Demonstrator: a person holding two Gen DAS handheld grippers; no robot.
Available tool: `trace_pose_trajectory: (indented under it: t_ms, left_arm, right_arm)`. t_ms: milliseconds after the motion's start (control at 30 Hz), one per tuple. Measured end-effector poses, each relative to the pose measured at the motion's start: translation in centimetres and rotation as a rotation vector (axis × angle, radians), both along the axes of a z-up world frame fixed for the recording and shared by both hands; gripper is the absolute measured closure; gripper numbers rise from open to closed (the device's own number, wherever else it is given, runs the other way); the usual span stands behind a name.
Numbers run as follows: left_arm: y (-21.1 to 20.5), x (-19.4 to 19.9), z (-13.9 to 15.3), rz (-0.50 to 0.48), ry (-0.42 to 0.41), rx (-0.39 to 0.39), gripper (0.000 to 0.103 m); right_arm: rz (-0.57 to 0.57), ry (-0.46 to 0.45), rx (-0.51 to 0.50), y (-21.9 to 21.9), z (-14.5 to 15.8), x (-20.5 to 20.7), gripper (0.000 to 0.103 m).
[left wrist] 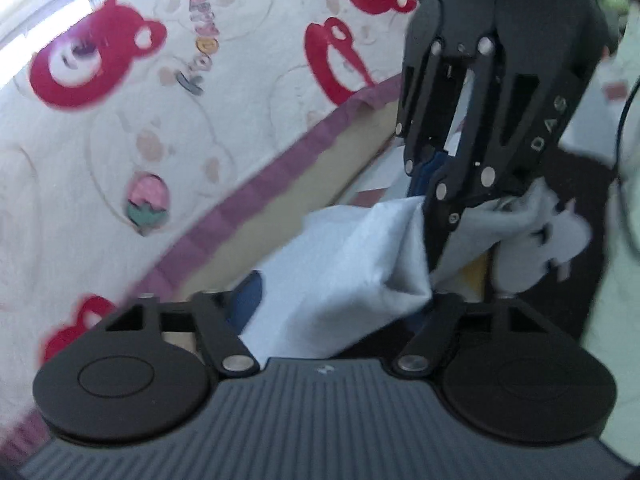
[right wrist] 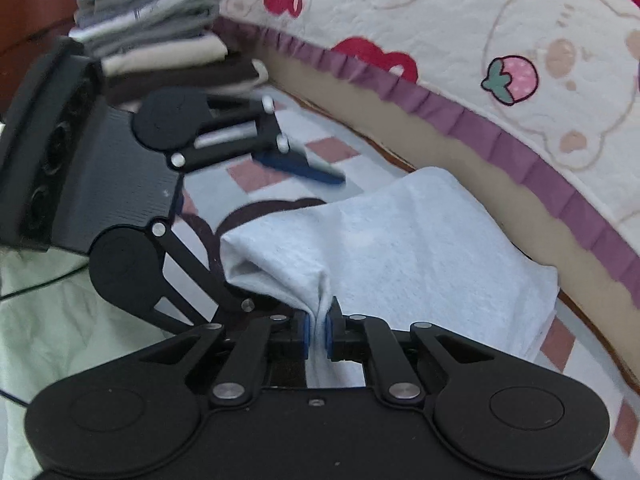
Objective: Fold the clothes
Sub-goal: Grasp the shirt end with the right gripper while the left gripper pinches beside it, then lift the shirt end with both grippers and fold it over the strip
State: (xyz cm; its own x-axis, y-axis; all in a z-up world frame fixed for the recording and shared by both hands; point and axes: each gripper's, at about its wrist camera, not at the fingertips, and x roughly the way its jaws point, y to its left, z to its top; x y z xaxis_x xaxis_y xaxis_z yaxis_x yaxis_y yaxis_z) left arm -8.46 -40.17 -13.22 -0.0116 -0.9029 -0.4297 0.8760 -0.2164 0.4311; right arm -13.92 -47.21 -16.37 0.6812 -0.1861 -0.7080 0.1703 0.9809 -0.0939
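A pale blue-white garment point(right wrist: 404, 240) lies bunched on the checked sheet beside the bed quilt. My right gripper point(right wrist: 318, 334) is shut on a gathered edge of it, blue pads pressing the cloth from both sides. The garment also shows in the left wrist view point(left wrist: 344, 276), draped over the middle. My left gripper point(right wrist: 276, 200) stands wide open at the left of the right wrist view, one blue finger point(right wrist: 300, 168) above the sheet, not touching the cloth. The right gripper point(left wrist: 476, 208) hangs from above in the left wrist view, holding the cloth.
A cream quilt point(right wrist: 500, 40) with red bears and a purple frill runs along the far side. A stack of folded clothes point(right wrist: 160, 28) stands at the back left. A pale green cloth point(right wrist: 60, 320) lies at the left.
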Motion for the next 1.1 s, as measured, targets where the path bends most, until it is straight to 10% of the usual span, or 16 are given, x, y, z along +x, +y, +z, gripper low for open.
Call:
trace_pose_trajectory:
  t_ms: [167,233,367,467,633,700,900,1100]
  left_arm:
    - [-0.8,1.2,-0.1,0.022,0.143,0.092,0.091]
    - [-0.9,1.5,-0.1,0.053,0.17,0.106,0.091]
    - [-0.9,2.2,0.2,0.092,0.255,0.098,0.091]
    - [-0.9,3.2,0.5,0.118,0.336,0.094,0.091]
    - [-1.0,3.7,0.7,0.149,0.355,0.11,0.092]
    - [-0.7,3.3,0.8,0.158,0.304,0.106,0.093]
    - [4.9,3.5,4.5,0.177,0.293,0.065,0.094]
    - [13.9,2.9,7.0,0.185,0.487,0.116,0.094]
  right_arm:
    - [-0.079,0.005,-0.053,0.5,-0.7,-0.6,0.081]
    - [-0.179,0.063,-0.123,0.9,-1.4,-0.5,0.038]
    - [-0.244,0.121,-0.132,1.8,-3.9,-1.3,0.038]
    - [-0.292,0.226,-0.327,2.3,-6.8,-1.7,0.04]
    - [-0.368,0.226,-0.461,1.3,-7.6,-3.2,0.074]
    - [-0.355,0.183,-0.431,1.3,-6.8,-3.3,0.091]
    - [-0.1,0.163,-0.343,6.1,-1.6,-4.7,0.093]
    - [0.065,0.146,-0.086,10.6,2.9,-7.8,0.093]
